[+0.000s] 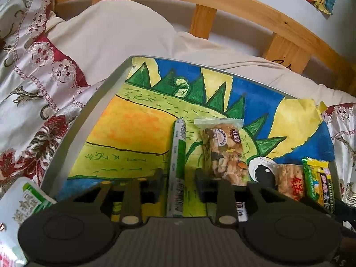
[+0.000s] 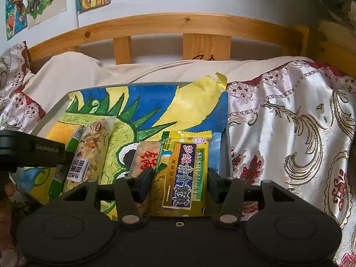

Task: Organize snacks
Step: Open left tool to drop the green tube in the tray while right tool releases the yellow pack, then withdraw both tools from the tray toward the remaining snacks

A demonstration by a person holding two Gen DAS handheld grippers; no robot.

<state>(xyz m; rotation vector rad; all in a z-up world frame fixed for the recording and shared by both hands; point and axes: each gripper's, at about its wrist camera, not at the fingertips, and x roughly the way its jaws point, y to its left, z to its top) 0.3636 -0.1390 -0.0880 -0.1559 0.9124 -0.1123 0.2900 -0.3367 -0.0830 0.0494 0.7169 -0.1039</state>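
Four snacks lie side by side on a tray (image 1: pixel 104 84) lined with a bright painted drawing, so the sorting looks well along; a white and green packet (image 1: pixel 29 198) sits outside, left of the left claw. The left claw (image 1: pixel 179 180) is released, jaws standing apart around a green tube snack (image 1: pixel 178 153) without pinching it. The right claw (image 2: pixel 180 184) is also unclenched, straddling a yellow biscuit packet (image 2: pixel 184 173), pads just clear.

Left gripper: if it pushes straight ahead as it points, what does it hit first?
Probably the green-and-white stick packet, already lying between the left gripper's open fingers; beyond it, the painted tray surface.
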